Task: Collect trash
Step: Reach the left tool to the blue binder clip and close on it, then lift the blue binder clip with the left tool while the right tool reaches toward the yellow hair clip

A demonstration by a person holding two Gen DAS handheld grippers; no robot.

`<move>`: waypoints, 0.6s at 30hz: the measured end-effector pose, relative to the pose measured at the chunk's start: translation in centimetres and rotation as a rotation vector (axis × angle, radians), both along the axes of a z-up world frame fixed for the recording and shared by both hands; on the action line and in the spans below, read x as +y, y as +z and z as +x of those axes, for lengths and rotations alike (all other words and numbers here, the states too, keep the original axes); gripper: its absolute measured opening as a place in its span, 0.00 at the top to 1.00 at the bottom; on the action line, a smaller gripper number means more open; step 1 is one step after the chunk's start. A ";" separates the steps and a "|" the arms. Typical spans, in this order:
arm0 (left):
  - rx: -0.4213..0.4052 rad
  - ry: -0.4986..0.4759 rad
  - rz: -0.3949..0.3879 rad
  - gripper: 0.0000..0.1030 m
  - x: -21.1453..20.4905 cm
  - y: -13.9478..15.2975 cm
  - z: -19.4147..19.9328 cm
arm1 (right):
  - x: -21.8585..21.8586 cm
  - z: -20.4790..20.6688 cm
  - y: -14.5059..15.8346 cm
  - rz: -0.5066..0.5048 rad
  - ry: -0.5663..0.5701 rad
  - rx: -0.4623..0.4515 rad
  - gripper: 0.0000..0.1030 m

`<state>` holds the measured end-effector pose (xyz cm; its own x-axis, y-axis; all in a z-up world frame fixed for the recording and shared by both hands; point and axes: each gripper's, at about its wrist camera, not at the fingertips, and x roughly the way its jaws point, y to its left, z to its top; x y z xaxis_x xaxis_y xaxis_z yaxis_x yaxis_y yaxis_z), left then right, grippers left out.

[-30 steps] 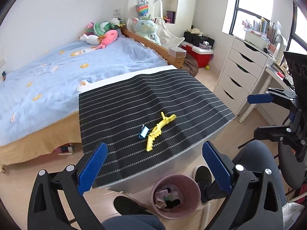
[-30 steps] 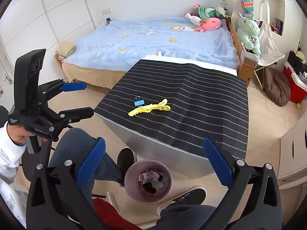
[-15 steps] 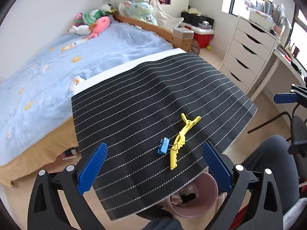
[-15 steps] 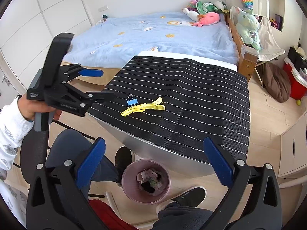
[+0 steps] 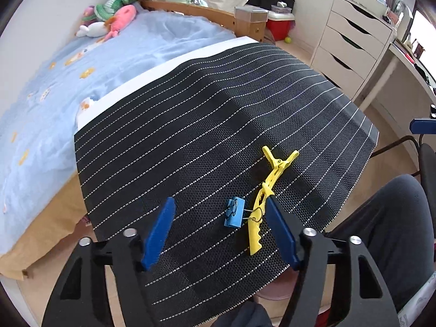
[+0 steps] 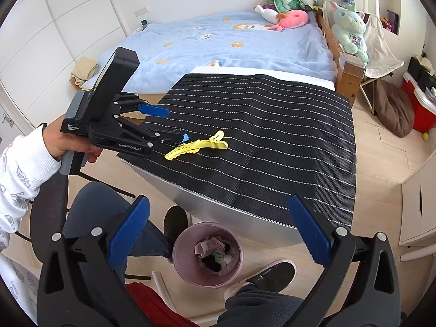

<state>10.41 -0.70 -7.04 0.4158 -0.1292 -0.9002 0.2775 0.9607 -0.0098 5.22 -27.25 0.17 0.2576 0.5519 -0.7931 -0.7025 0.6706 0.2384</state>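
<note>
Blue binder clip touching yellow hair clip.

Bin mostly hidden under near edge of mat in left wrist view. Blue clip half covered by left gripper fingers in right view; contact w/ clip unclear. Bin contents too small to tell.

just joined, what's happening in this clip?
A seated person is clearing a striped black mat with two handheld grippers. The left gripper is down over the blue binder clip, which lies beside the yellow hair clip; its jaws are closing with the binder clip between them, not yet gripped. The right gripper hangs open above the pink bin on the floor, which already holds some trash.
</note>
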 end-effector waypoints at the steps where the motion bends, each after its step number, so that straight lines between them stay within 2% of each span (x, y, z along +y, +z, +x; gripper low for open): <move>1: 0.005 -0.002 0.000 0.48 0.0 -0.1 0.1 | 0.0 0.0 -0.2 -0.001 0.000 0.004 0.03; 6: 0.020 -0.010 -0.001 0.63 -0.2 -0.4 0.2 | 0.1 0.1 -0.4 -0.002 0.001 0.009 0.03; 8: 0.026 -0.015 -0.004 0.72 -0.3 -0.5 0.2 | 0.2 0.2 -0.5 -0.003 0.002 0.009 0.03; 10: 0.030 -0.019 -0.005 0.87 -0.3 -0.6 0.2 | 0.3 0.1 -0.5 -0.003 0.005 0.011 0.03; 12: 0.035 -0.019 -0.010 0.95 -0.3 -0.7 0.2 | 0.4 0.1 -0.6 -0.006 0.006 0.012 0.03; 18: 0.021 0.009 -0.032 0.98 0.1 -0.5 0.2 | 0.6 0.2 -0.6 -0.012 0.010 0.014 0.03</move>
<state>10.59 -0.55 -7.51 0.3983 -0.1542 -0.9042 0.2680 0.9623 -0.0461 5.41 -26.63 -0.45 0.2413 0.5450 -0.8029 -0.7057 0.6665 0.2403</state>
